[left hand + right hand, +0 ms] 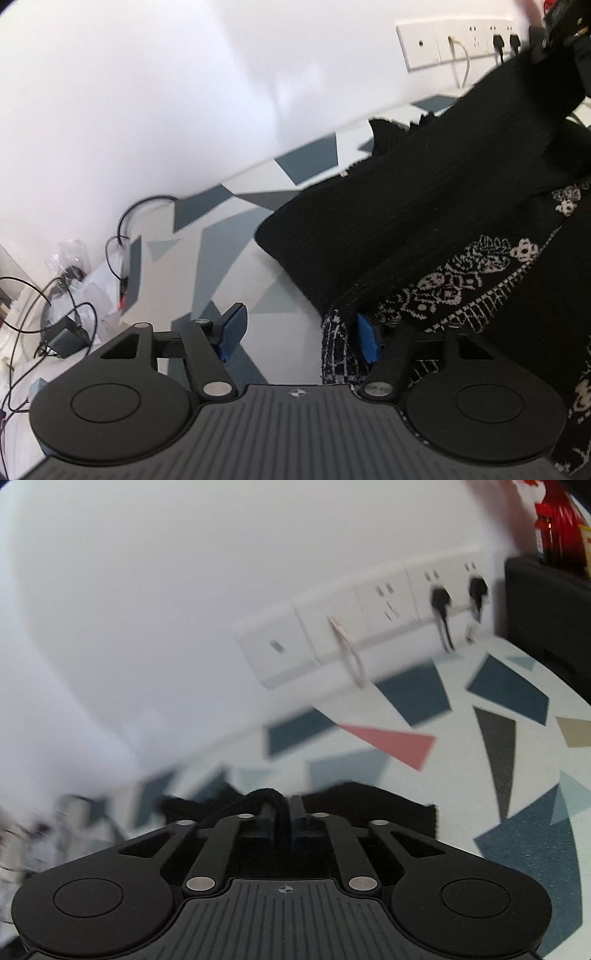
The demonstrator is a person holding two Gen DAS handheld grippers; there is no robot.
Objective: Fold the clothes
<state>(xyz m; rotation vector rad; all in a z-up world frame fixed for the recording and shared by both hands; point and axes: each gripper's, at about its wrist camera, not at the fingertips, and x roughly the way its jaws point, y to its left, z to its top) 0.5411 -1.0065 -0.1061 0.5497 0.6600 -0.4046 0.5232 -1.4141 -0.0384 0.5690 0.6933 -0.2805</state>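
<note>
A black knit sweater (pixel 461 295) with a white pattern lies on the right of the patterned table (pixel 221 243) in the left wrist view. One plain black sleeve (pixel 424 177) stretches up toward the top right corner. My left gripper (pixel 300 332) is open, with the blue left pad (pixel 232 328) over bare table. The sweater's checked hem (pixel 332 343) lies against the blue right pad (pixel 367 338). In the right wrist view my right gripper (pixel 284 808) is nearly closed and pinches a fold of black cloth (pixel 369 797) that hangs below it.
A row of white wall sockets (pixel 369 627) with black plugs and a white cable runs along the wall behind the table (pixel 498 686). Loose cables, plastic bags and a grey adapter (pixel 62 336) clutter the left end. At the far right stand a black box (pixel 546 620) and a red bottle (pixel 554 524).
</note>
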